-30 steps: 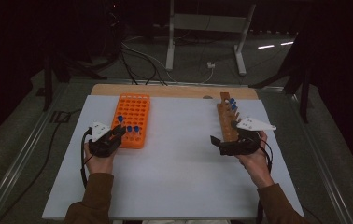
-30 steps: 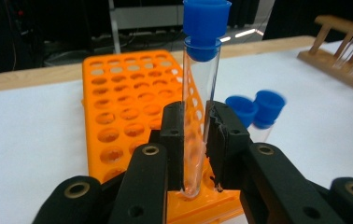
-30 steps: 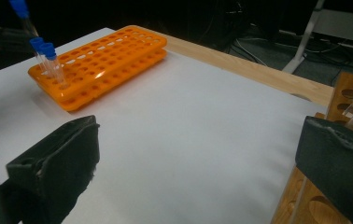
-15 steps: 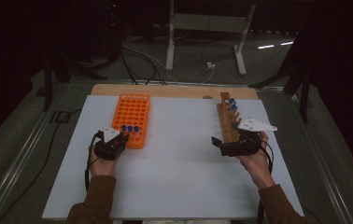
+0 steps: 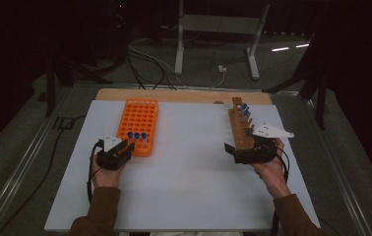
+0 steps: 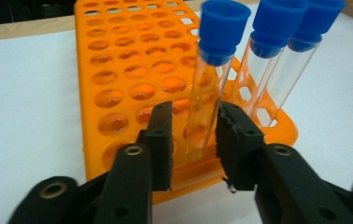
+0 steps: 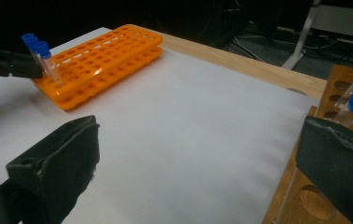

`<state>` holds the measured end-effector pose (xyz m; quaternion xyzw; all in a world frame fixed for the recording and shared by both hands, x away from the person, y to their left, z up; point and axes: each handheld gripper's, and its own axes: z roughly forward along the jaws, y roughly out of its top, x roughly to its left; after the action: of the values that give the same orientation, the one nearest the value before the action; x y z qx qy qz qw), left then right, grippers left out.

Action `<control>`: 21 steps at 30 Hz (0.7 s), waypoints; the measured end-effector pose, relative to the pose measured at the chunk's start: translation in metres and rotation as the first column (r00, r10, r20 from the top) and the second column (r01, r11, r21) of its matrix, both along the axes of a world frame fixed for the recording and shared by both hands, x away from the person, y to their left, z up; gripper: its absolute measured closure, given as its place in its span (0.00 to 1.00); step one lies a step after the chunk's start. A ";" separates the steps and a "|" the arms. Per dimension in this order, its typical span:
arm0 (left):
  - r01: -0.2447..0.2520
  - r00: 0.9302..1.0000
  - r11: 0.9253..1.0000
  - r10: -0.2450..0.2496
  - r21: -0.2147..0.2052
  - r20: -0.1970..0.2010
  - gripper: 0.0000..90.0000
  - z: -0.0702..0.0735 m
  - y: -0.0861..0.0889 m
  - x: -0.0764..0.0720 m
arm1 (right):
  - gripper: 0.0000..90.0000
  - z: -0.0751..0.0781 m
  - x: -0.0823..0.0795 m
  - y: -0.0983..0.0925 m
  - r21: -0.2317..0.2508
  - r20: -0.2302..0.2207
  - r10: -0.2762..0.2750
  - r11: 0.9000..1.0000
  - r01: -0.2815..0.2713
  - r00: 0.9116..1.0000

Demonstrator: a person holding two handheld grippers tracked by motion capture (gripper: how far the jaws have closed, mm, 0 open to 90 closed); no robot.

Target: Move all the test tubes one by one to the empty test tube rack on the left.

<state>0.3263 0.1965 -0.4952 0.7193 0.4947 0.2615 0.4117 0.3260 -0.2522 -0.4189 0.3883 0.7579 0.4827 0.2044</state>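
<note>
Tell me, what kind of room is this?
Probably a lab or test room: an orange tube rack with blue-capped test tubes, a wooden rack, and cables on the floor behind the table.

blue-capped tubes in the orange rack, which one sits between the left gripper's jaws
The leftmost tube in the left gripper view. It stands between the left gripper jaws, which have just been opening; the other two tubes stand to its right.

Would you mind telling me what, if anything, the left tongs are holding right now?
Nothing: the left tongs have just been opening, and their pads flank the lower glass of a blue-capped test tube standing in the orange rack.
</note>
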 end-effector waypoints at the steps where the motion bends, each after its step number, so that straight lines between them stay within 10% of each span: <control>1: -0.002 1.000 1.000 0.002 -0.004 0.007 0.72 0.001 0.001 -0.002 | 0.00 0.000 0.000 -0.001 -0.001 0.000 -0.002 1.000 0.002 1.000; 9: 0.038 0.996 0.994 -0.030 -0.098 0.082 0.56 0.016 0.004 -0.020 | 0.00 0.001 0.000 -0.002 -0.003 0.002 -0.007 1.000 0.007 1.000; 21: 0.039 0.996 0.987 -0.026 -0.154 0.086 0.01 0.027 -0.003 -0.038 | 0.00 0.005 0.007 -0.011 -0.031 0.006 -0.041 0.999 0.041 0.999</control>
<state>0.2886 0.1936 -0.4684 0.6816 0.4840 0.2452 0.4910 0.3328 -0.2630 -0.4134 0.3989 0.7568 0.4676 0.2224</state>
